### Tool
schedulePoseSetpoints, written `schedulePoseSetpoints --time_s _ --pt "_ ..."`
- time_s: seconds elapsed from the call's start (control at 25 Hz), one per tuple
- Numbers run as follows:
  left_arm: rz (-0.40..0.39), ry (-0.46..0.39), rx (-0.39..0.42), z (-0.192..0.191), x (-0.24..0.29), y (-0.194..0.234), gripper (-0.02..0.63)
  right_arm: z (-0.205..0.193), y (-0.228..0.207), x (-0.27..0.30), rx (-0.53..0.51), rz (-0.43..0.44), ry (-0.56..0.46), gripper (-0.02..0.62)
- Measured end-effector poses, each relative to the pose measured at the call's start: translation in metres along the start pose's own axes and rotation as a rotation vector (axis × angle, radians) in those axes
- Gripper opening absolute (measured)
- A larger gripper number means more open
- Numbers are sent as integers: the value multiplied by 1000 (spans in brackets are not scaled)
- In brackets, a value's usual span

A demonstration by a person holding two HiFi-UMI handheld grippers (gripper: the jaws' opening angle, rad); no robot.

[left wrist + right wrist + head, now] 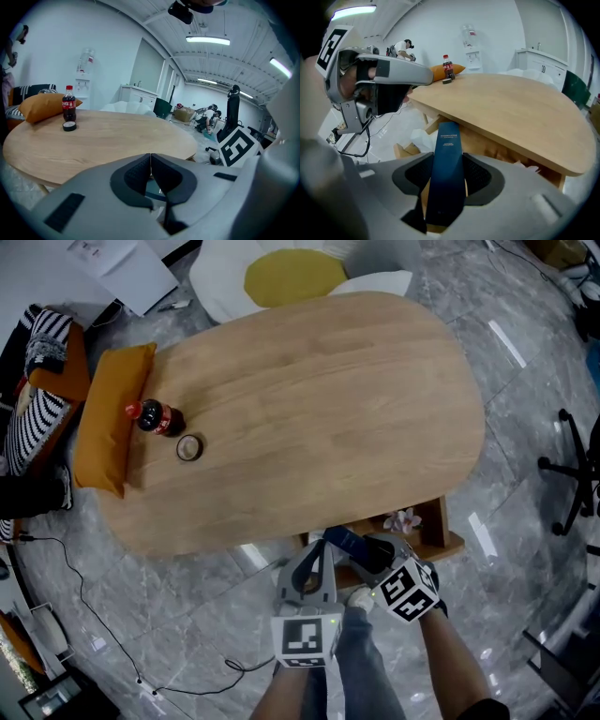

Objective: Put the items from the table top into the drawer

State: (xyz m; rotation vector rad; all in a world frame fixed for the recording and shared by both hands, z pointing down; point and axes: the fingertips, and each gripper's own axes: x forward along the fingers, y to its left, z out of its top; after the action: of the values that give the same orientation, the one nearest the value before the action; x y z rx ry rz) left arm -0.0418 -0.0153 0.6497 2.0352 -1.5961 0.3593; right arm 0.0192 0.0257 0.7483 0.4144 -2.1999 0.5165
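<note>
My right gripper (447, 172) is shut on a flat dark blue box (447, 154), which stands up between the pads. In the head view this box (343, 539) hangs by the table's near edge, above the open wooden drawer (438, 526), with the right gripper (364, 556) under it. My left gripper (150, 158) is shut with nothing in it and sits just left of the right one (316, 549). A cola bottle (156, 418) and a roll of black tape (189, 447) stand at the table's left end (69, 105).
An orange cushion (111, 416) lies on the left end of the oval wooden table (328, 399). Something white (403, 519) lies in the drawer. An office chair (577, 474) stands to the right, and a cable (84, 596) runs over the marble floor.
</note>
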Motion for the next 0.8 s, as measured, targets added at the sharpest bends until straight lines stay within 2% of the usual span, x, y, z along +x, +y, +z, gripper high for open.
schedulePoseSetpoints --time_s 0.4,0.8 --pt "33 15 -1 -7 2 12 11 4 -18 12 26 -46 -21 190" --pt "32 31 -2 -7 5 15 11 8 -38 24 47 -100 -56 190"
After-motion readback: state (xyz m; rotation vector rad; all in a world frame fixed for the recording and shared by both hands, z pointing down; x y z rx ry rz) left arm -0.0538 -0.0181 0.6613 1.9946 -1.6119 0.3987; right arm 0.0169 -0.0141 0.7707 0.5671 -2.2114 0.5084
